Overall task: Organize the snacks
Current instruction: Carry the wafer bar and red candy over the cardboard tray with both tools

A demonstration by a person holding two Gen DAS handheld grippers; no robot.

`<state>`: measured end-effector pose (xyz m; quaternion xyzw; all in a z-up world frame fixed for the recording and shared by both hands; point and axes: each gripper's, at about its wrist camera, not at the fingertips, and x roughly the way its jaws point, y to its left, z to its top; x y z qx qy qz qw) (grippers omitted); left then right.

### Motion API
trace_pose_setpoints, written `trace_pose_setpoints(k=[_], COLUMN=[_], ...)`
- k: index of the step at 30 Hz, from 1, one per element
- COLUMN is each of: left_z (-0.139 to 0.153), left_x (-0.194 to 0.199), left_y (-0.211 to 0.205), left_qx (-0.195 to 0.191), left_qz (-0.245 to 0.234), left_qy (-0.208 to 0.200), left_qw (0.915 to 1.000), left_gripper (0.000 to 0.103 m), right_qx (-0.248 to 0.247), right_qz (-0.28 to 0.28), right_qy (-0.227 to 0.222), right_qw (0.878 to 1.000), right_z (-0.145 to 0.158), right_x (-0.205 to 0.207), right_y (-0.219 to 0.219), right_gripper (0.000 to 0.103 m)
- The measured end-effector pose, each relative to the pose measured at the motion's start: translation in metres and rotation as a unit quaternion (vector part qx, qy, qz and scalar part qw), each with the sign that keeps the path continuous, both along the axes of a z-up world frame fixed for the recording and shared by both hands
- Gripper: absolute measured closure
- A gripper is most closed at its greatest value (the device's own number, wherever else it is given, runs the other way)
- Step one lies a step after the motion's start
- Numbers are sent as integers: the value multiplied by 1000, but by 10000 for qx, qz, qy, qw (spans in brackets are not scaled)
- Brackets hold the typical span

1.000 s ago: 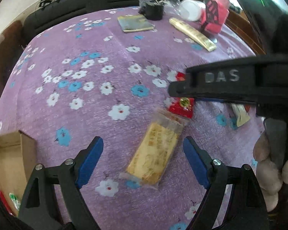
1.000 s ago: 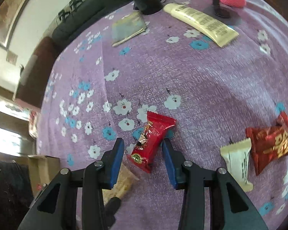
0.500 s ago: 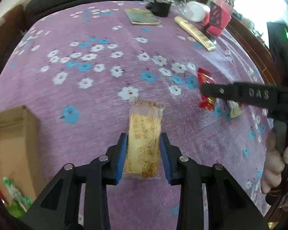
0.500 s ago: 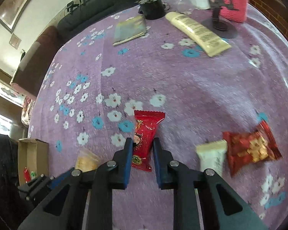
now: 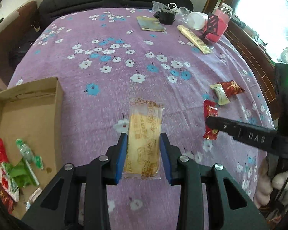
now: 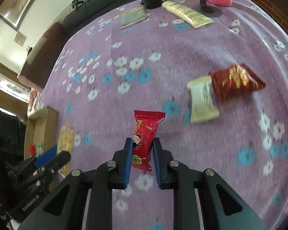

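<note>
My left gripper is shut on a yellow cracker packet and holds it above the purple flowered tablecloth. My right gripper is shut on a small red snack packet, which also shows in the left wrist view. A cardboard box at the left holds red and green snack packets. A white packet and a dark red packet lie side by side on the cloth at the right.
At the far end of the table lie a cream tube, a flat greenish pouch, a black object, a white container and a pink box. A dark sofa stands behind the table.
Both grippers closed on their packets and lifted them. The left view has swung left, bringing the cardboard box into fuller view. The right gripper has drawn back with the red packet.
</note>
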<state>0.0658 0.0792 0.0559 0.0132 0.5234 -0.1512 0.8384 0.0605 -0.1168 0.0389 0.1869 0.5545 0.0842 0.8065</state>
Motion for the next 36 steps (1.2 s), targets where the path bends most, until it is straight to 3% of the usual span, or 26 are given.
trace_pose_setpoints(k=[12, 36], left_z=[28, 54], left_x=[-32, -63], left_y=[32, 117], left_qx=[205, 95], left_qz=[132, 526], left_qy=[-296, -495], left_qw=[9993, 9973], left_gripper=[67, 67], right_qx=[-40, -129], right_qz=[272, 865], right_qy=[-204, -679], right_qw=[9994, 9939], right_z=[23, 59], right_x=[-30, -53], right_y=[47, 152], right_gripper=[84, 84])
